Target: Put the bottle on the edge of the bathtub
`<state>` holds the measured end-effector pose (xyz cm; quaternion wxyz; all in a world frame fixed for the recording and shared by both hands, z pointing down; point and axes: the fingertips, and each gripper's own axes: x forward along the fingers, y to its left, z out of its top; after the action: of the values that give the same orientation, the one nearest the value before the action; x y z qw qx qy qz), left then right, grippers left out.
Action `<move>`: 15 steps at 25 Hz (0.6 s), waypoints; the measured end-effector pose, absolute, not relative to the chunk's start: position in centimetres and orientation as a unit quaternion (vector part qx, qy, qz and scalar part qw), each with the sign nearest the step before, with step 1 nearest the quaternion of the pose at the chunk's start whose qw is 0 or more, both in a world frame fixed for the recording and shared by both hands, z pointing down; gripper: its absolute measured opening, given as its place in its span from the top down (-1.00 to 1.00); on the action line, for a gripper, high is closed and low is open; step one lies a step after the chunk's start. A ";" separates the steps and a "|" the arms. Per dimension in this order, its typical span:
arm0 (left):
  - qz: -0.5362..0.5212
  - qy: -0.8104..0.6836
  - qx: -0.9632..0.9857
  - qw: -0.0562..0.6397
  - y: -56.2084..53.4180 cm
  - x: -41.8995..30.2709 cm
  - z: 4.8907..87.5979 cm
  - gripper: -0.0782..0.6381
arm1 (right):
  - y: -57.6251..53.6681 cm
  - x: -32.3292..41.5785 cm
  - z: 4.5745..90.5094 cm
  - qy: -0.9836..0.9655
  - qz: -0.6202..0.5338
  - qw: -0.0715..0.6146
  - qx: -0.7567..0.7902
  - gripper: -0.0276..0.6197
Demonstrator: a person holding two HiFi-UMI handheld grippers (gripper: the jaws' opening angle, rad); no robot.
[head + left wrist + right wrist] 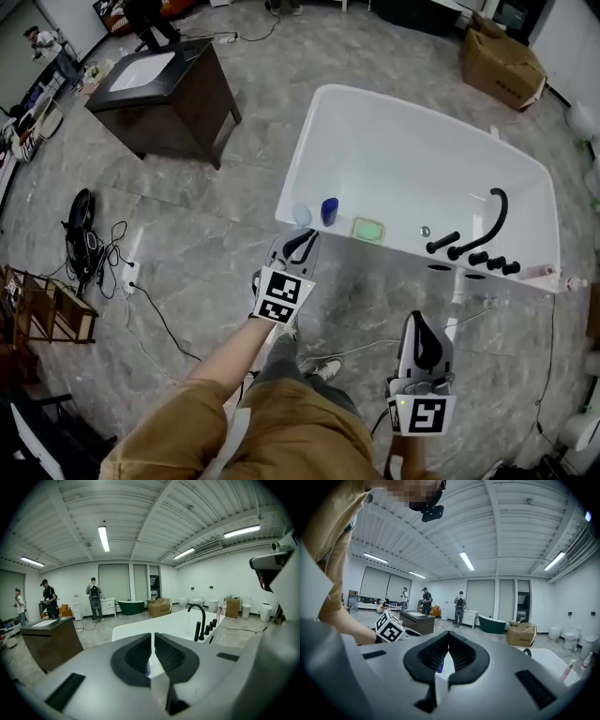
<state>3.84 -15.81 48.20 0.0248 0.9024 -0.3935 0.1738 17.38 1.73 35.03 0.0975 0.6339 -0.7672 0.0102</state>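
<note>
A small blue bottle (329, 211) stands upright on the near rim of the white bathtub (403, 103), with a pale translucent bottle (301, 215) just left of it. My left gripper (305, 236) hovers just short of that rim, below the two bottles, and touches neither. In the left gripper view its jaws (153, 634) meet at the tips with nothing between them. My right gripper (415, 321) hangs over the floor, lower right and away from the tub. Its jaws (449, 632) are also shut and empty.
A green soap dish (367, 228) and a black faucet (487, 220) with knobs sit on the tub's near rim. A dark wooden table (173, 89) stands at the upper left, a cardboard box (502, 58) at the upper right. Cables (112, 253) lie on the marble floor at left.
</note>
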 end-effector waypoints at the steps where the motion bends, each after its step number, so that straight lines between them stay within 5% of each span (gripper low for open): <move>1: 0.174 -0.391 0.904 0.020 -15.5 3.8 47.7 0.73 | 1.8 17.3 34.7 -0.769 0.007 0.096 0.632 0.90; 15: 0.127 -0.408 0.904 0.022 -12.7 0.4 39.6 0.76 | 1.1 13.6 31.7 -0.797 -0.013 0.087 0.597 0.90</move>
<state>0.38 -12.73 39.58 0.0215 0.9038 -0.4082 0.1266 13.63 1.12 31.74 0.0870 0.5974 -0.7971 -0.0130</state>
